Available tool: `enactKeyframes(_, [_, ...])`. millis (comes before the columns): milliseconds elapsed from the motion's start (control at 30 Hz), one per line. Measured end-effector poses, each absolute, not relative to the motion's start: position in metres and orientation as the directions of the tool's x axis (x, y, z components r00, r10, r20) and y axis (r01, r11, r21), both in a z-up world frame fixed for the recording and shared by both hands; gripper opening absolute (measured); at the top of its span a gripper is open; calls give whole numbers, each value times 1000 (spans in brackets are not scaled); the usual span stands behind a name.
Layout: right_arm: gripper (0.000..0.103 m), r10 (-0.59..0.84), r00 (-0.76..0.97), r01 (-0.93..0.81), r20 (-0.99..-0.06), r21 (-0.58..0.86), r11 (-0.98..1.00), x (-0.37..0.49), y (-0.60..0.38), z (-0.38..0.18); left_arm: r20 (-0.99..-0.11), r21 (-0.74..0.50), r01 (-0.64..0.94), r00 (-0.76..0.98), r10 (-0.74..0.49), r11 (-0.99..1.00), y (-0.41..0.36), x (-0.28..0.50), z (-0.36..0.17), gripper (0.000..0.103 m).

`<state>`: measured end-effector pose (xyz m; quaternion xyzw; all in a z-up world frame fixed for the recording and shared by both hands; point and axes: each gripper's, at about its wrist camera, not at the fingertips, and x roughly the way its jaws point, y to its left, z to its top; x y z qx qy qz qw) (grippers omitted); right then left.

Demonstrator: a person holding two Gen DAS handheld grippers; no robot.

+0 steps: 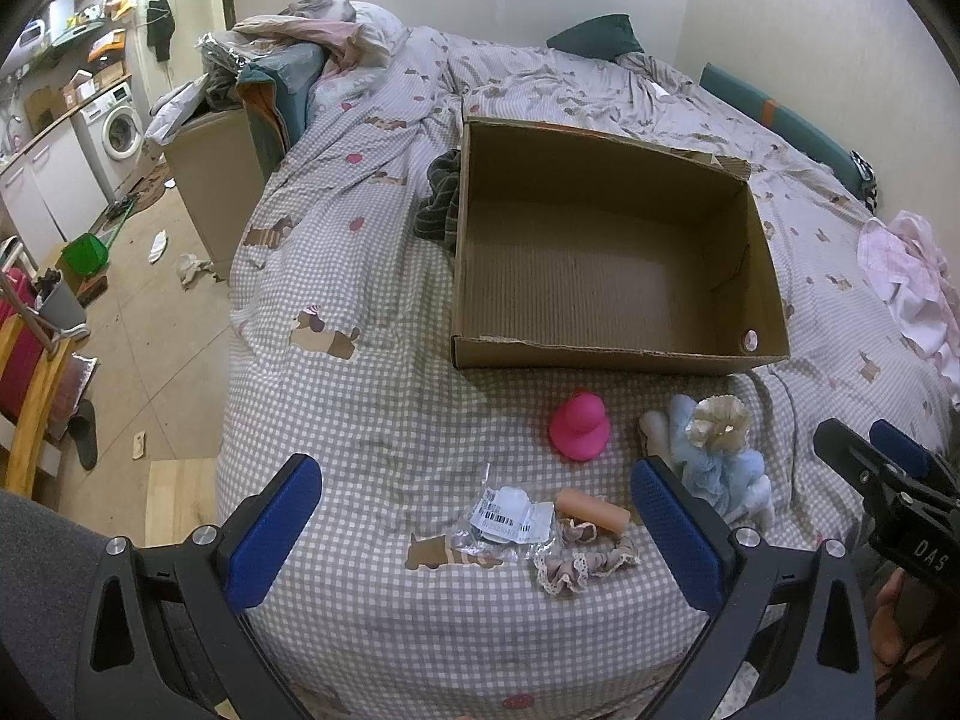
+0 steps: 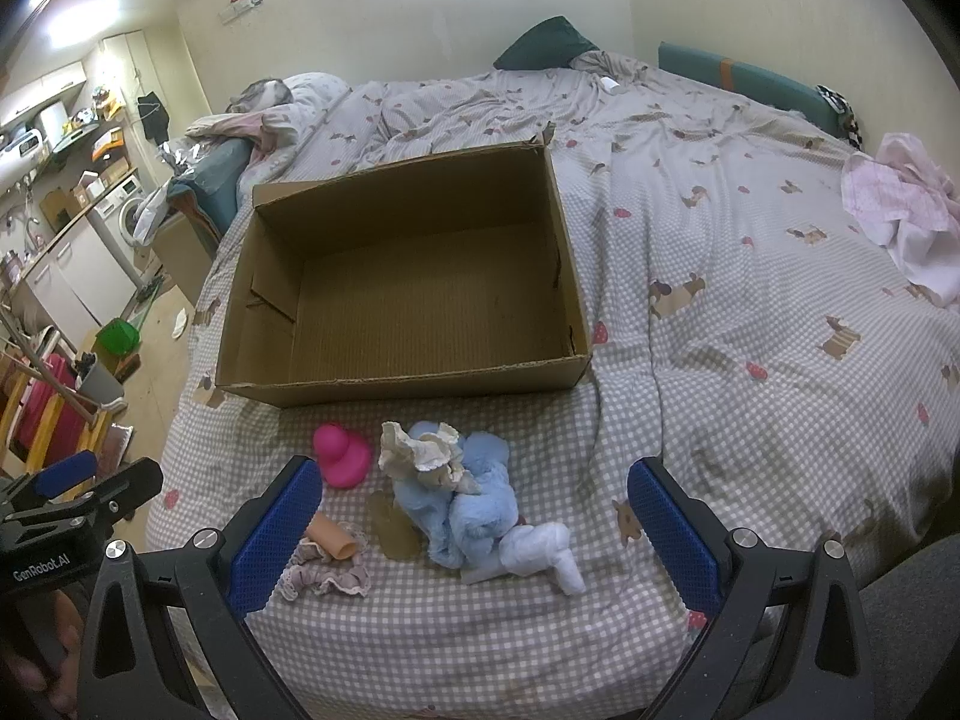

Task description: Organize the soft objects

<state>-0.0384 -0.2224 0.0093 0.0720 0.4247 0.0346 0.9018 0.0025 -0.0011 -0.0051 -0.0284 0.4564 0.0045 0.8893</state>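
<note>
An empty cardboard box (image 1: 606, 354) (image 2: 414, 387) sits on the checked bedspread. In front of it lie a pink rubber duck (image 1: 579, 426) (image 2: 341, 455), a blue plush doll (image 1: 723, 456) (image 2: 474, 498) with a cream bonnet, a peach cylinder (image 1: 591, 510) (image 2: 330, 540), a lacy scrunchie (image 1: 579, 561) (image 2: 327, 576) and a clear packet with a barcode label (image 1: 507, 516). My left gripper (image 1: 474, 534) is open above the packet and scrunchie. My right gripper (image 2: 474, 534) is open around the doll, above it. Each gripper shows at the edge of the other's view.
A dark striped cloth (image 1: 441, 201) lies beside the box's left wall. Pink and white clothes (image 1: 906, 282) (image 2: 900, 210) are heaped at the bed's right. Piled bedding (image 1: 312, 36) and a dark pillow (image 2: 543, 42) lie far back. The floor to the left holds a bin (image 1: 60, 300) and litter.
</note>
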Motion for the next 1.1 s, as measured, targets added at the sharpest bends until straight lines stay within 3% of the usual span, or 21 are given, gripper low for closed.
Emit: enactKeyframes(1100, [103,118,640,0,-759,154,988,-39,-221,10,-811,-47,-27,585,-23,999,-4,2,-4,103])
